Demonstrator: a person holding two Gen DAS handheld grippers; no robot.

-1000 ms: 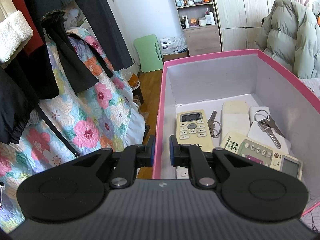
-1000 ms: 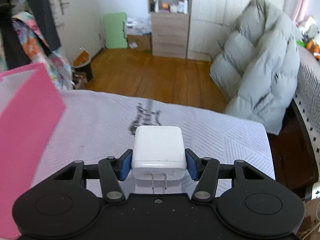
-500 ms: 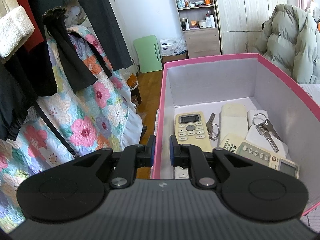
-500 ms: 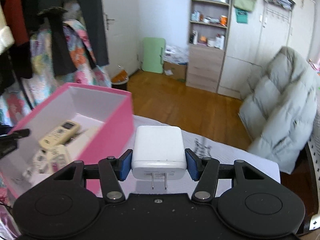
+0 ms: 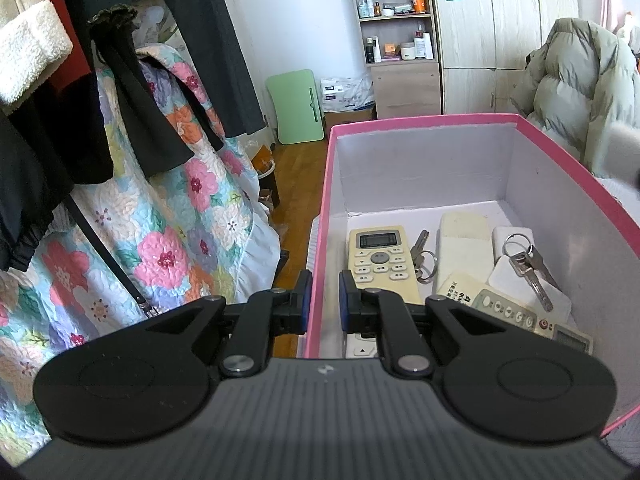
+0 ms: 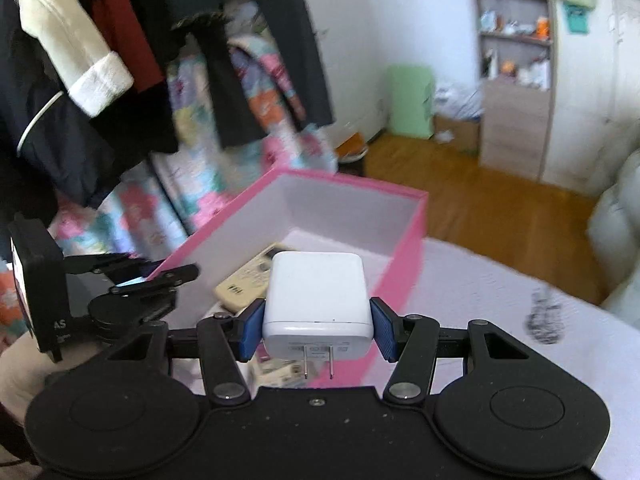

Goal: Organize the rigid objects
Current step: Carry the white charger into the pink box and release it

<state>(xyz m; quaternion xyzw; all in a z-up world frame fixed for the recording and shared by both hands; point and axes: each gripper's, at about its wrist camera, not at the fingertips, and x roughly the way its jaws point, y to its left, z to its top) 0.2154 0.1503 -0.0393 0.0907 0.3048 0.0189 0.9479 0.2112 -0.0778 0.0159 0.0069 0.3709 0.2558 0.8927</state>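
Observation:
My left gripper (image 5: 322, 300) is shut on the left wall of the pink box (image 5: 320, 216), one finger outside and one inside. The box holds a cream remote (image 5: 380, 258), a second remote (image 5: 516, 316), two key bunches (image 5: 528, 258) and white blocks (image 5: 464, 248). My right gripper (image 6: 316, 330) is shut on a white plug charger (image 6: 318, 294), prongs toward the camera, held above the box (image 6: 408, 236) near its right wall. The left gripper shows in the right wrist view (image 6: 132, 284) on the box's near-left rim.
Hanging dark clothes (image 5: 120, 80) and a floral quilt (image 5: 168, 232) stand left of the box. A grey puffer coat (image 5: 580, 92) lies at the right. The box sits on a white patterned bedspread (image 6: 500, 320). Shelves and wardrobes (image 5: 400, 40) stand far behind.
My right gripper has swung left with the charger, from over the bedspread to above the pink box. The left gripper has kept its hold on the box wall.

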